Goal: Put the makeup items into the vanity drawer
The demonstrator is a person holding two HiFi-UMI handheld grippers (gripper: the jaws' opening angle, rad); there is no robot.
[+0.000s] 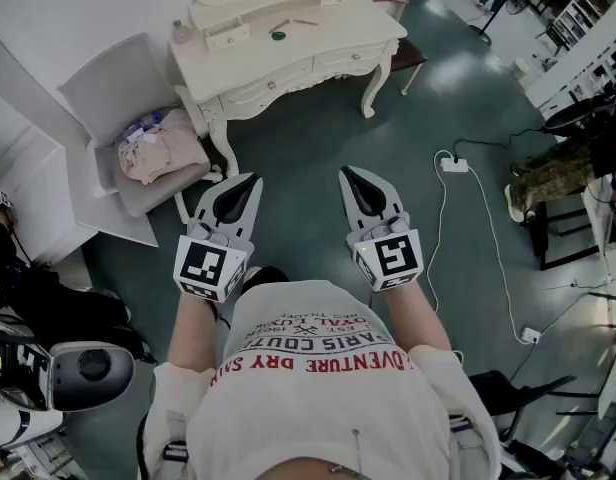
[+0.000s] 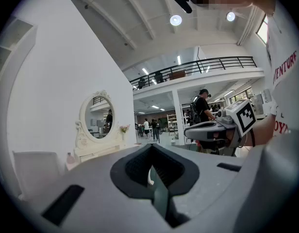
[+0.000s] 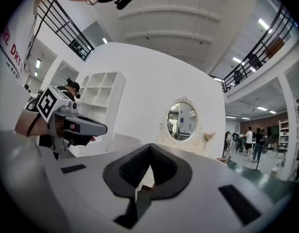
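Note:
The cream vanity [image 1: 318,43] stands across the green floor, well ahead of me. On its top lie a small green round item [image 1: 278,35], two thin sticks [image 1: 305,22] and a pink bottle [image 1: 180,32]. A little drawer box [image 1: 228,36] sits on top, and the front drawers [image 1: 278,80] look closed. My left gripper [image 1: 253,178] and right gripper [image 1: 345,171] are held level side by side, far short of the vanity, both shut with nothing in them. The oval mirror [image 2: 97,118] shows beyond the left gripper [image 2: 150,149], and the mirror [image 3: 182,121] also beyond the right gripper [image 3: 149,148].
A white chair [image 1: 108,93] with pink cloth [image 1: 163,148] on its seat stands left of the vanity. A dark stool [image 1: 408,56] is at the vanity's right end. A power strip [image 1: 454,164] and its white cable [image 1: 498,258] lie on the floor to the right.

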